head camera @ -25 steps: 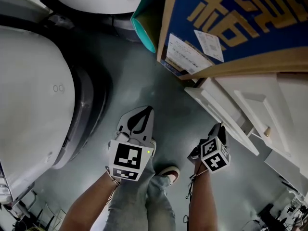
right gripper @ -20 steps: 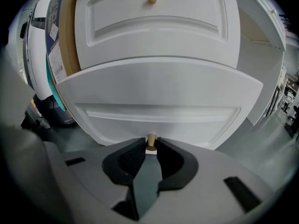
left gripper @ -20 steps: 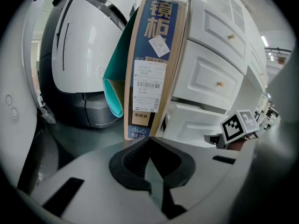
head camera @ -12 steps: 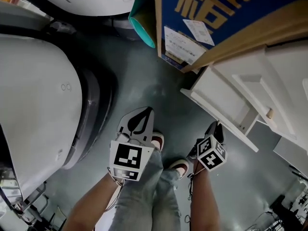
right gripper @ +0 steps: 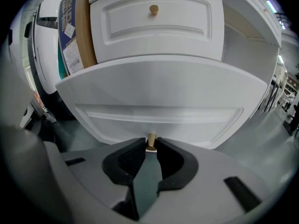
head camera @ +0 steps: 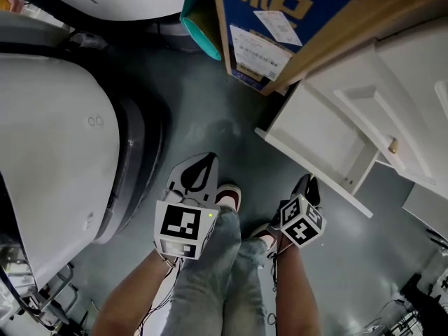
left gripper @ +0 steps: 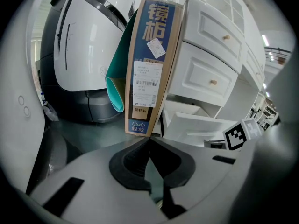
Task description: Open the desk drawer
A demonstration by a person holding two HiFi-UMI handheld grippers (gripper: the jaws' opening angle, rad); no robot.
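The right gripper [right gripper: 150, 146] is closed on the small round brass knob [right gripper: 151, 141] at the middle of the white bottom drawer [right gripper: 159, 97]. The pads press the knob from either side, and the flat white front panel fills the right gripper view just beyond the fingertips. So the task's thing lies straight ahead of this gripper, touching it.

From the head view, the drawer [head camera: 318, 135] is already partly out of the white desk [head camera: 413, 75]. Its open box shows from above, low over the grey floor [head camera: 210, 103]. Its front edge is the part nearest the person, with the right gripper [head camera: 306, 186] right at it.

The drawer's sliding line runs from the desk out toward the person's legs, and the gripper points along that same line, tilted downward. I judge that the next pull should come straight back toward the body along that line. A sideways drag could jam the drawer or slip the pads off so small a knob.

The left gripper [left gripper: 148, 139] has its jaws together with nothing between them. It faces the tall blue-and-brown cardboard box [left gripper: 152, 64] leaning beside the desk, well apart from the knob. The right hand is clearly the nearer one and the one doing the work.
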